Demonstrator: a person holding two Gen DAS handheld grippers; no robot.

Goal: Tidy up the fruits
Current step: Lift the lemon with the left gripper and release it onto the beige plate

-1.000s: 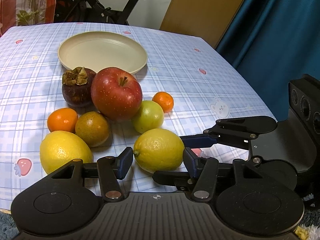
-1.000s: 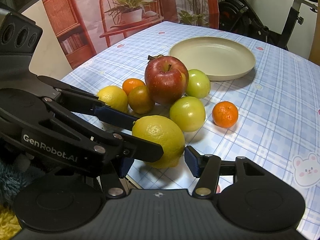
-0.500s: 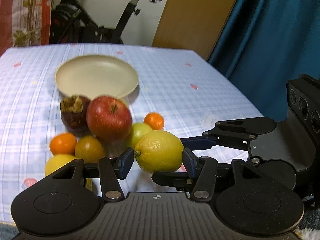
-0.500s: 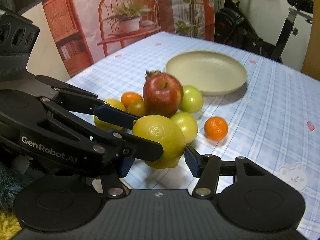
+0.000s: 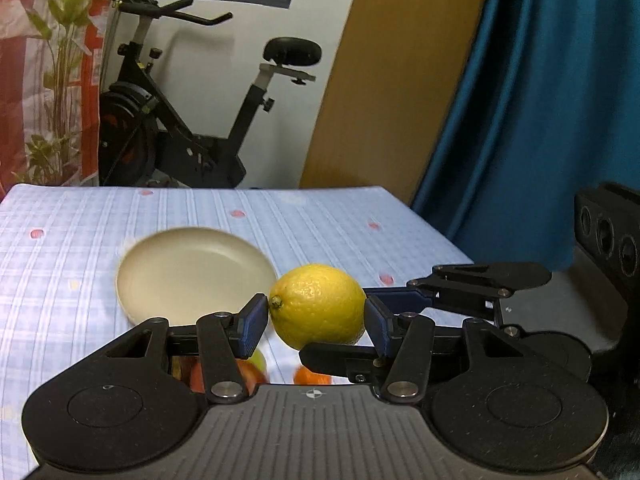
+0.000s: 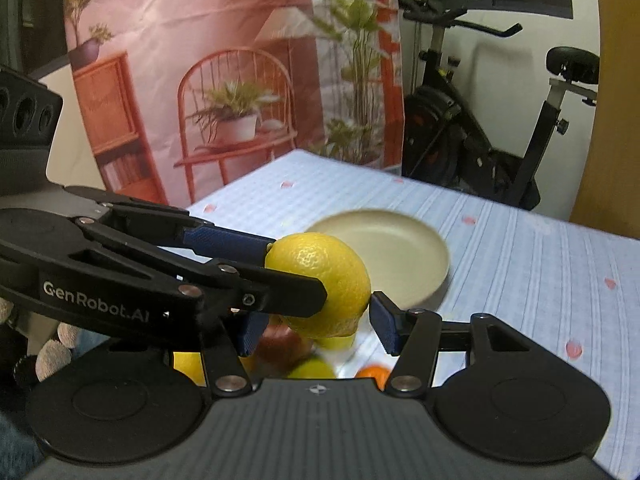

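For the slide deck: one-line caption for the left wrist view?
Both grippers, left and right, clamp one lemon above the table, plate behind.

A yellow lemon [image 5: 318, 306], raised above the blurred, perhaps unmoved fruits [image 6: 296, 350] beneath.

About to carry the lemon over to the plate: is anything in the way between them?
Nothing visible. The lemon is held off the table, both tongs closed on it, left tongs and right tongs. The plate lies just beyond, bare, with only tablecloth between. The other fruits sit below and nearer.
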